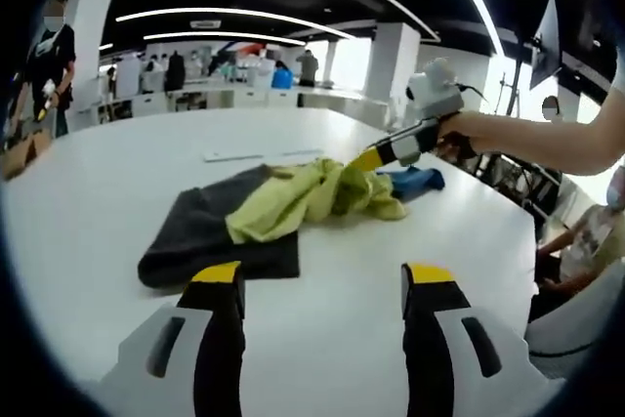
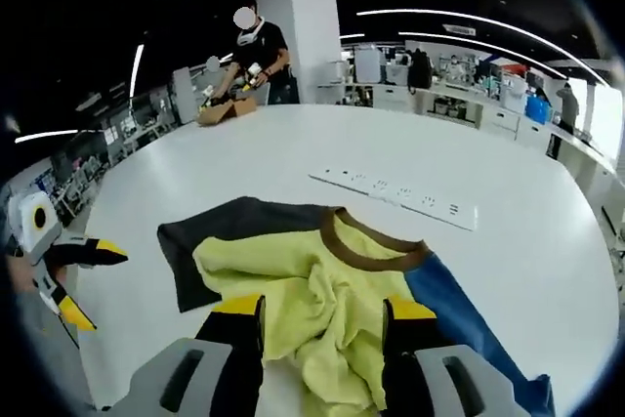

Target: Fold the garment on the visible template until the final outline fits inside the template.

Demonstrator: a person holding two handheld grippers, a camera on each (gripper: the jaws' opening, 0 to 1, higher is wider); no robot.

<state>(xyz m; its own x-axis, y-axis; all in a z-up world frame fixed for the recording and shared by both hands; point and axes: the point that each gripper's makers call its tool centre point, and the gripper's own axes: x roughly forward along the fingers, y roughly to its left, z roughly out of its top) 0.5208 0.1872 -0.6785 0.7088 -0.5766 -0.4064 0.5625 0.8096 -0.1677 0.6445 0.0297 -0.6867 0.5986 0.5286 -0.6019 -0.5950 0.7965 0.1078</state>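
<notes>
Right claw (image 2: 322,314) clamped on crumpled yellow-green cloth garment (image 2: 322,290); left claw (image 1: 322,285) wide, holding nothing, above round white table (image 1: 117,173); open-plan office behind.

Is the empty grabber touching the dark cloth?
Apart. In the left gripper view, bare white table shows between the left gripper and the dark cloth.
</notes>
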